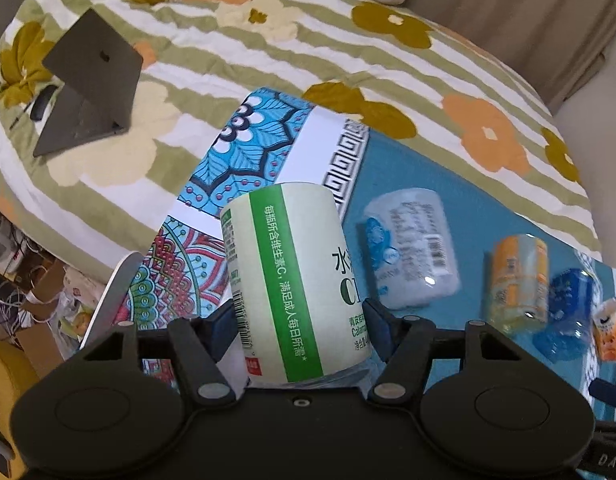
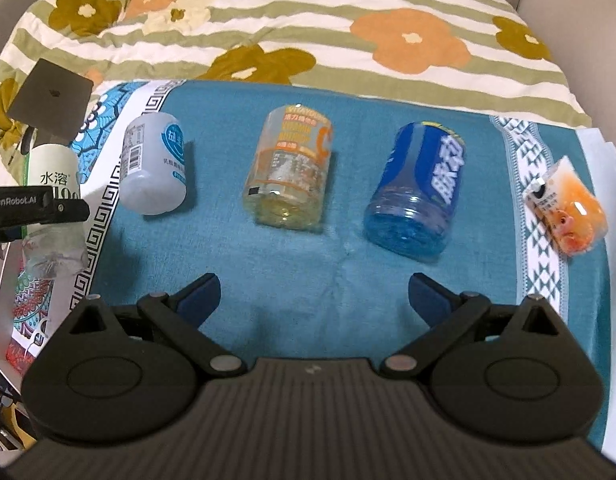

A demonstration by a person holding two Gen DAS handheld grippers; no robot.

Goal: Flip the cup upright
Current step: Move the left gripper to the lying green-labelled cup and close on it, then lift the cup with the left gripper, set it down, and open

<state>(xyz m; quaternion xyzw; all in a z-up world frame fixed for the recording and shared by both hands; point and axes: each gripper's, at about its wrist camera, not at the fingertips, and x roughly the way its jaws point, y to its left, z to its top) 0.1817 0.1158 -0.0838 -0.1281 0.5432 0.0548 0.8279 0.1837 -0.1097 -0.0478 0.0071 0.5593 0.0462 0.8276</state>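
The left tool (image 1: 304,320) is clamping the green-labelled cup (image 1: 292,280), probably lifted clear of the blue cloth (image 2: 228,248) for turning; the right tool (image 2: 313,292) is waiting wide open, holding nothing.

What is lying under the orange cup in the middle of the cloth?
The orange cup lies on its side directly on the teal cloth, and nothing else shows beneath it. The patch of cloth under its body is covered, so it cannot be checked.
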